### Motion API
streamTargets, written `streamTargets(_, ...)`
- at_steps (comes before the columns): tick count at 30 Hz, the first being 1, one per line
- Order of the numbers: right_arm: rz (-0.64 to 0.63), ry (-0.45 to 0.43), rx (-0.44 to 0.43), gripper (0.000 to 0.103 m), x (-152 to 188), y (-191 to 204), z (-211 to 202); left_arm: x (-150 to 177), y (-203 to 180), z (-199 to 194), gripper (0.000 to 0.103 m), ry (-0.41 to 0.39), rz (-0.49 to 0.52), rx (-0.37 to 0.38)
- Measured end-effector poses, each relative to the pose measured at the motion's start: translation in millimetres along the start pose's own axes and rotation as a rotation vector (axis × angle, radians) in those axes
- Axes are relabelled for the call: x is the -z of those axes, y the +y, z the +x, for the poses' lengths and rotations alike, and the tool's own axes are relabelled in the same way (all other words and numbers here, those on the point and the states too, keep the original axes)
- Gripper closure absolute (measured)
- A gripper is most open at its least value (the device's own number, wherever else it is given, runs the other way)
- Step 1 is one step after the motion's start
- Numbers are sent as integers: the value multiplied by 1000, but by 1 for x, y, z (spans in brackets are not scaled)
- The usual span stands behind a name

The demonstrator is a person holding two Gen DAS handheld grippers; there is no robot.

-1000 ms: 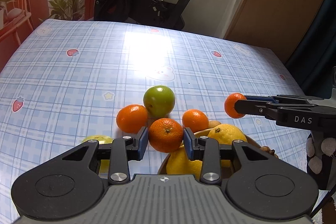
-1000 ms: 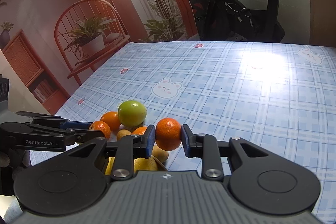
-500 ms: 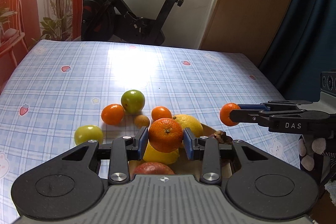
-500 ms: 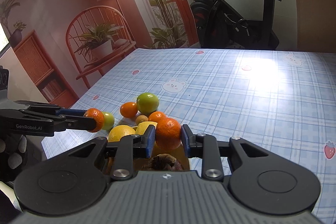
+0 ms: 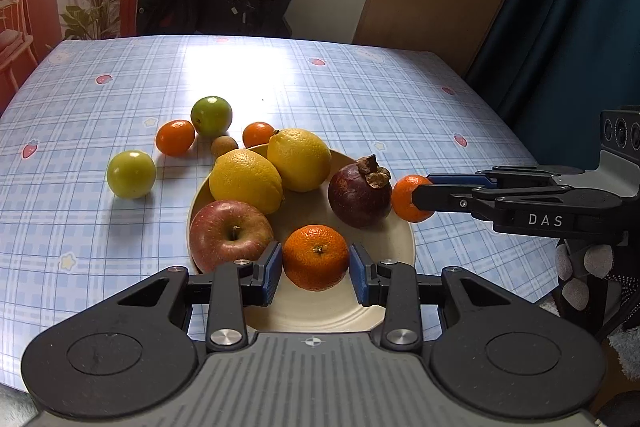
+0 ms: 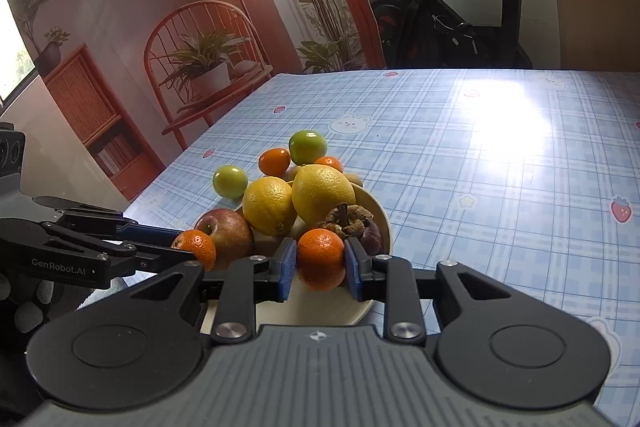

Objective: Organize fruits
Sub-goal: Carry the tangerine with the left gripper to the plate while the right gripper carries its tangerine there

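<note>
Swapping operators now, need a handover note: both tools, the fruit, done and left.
Left tool: shut on a mandarin, held over the near part of the plate.
Right tool: shut on a smaller mandarin, at the plate's right edge beside the mangosteen.
Done: two lemons, red apple and mangosteen sit on the plate.
Left: release both mandarins onto the plate, then collect from the table two green fruits, two small oranges and a small brown fruit.
</note>
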State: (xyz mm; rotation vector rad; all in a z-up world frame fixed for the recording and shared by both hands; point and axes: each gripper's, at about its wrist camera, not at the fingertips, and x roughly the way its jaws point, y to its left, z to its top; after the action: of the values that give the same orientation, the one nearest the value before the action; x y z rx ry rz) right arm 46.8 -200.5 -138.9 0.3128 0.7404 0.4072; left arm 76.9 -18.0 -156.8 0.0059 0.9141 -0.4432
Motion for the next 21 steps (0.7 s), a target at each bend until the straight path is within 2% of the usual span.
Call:
streamTargets(6,6,42,-22,74,11,-1,15,6,4,18,65,59,3,-33)
streamTargets(13,44,88,-26,74,20,-11,28,9,4,26,65,106,23,-37)
streamTargets(21,43,96,-11,74,21,-12,31,16,10,35,64,146,14,-78)
